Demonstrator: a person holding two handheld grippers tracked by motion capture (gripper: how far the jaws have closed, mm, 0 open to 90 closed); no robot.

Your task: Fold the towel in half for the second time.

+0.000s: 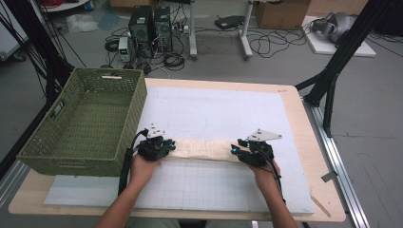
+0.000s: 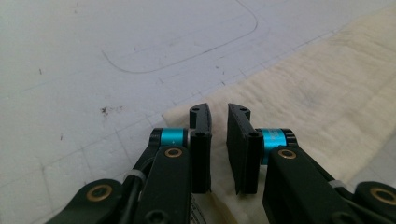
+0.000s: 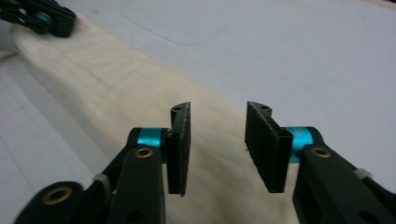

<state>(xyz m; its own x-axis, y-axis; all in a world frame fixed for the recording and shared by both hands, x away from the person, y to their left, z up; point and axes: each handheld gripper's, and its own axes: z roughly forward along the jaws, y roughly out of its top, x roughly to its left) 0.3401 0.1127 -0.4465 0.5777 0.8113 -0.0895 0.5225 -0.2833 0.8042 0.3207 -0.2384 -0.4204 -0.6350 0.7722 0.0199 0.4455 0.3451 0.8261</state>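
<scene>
A cream cloth (image 1: 204, 149) lies folded into a long strip across the white mat, stretching between my two grippers. My left gripper (image 1: 168, 145) sits at the strip's left end. In the left gripper view its jaws (image 2: 218, 109) stand a narrow gap apart over the cloth's (image 2: 327, 84) corner, with nothing pinched between them. My right gripper (image 1: 236, 146) is at the strip's right end. In the right gripper view it (image 3: 218, 109) is open wider, hovering over the cloth (image 3: 116, 79), and the left gripper (image 3: 44, 18) shows at the far end.
A green woven basket (image 1: 135, 114) stands on the table's left side, close to my left hand. The white gridded mat (image 1: 214, 109) covers most of the wooden table (image 1: 304, 128). Cables, computers and boxes lie on the floor beyond the far edge.
</scene>
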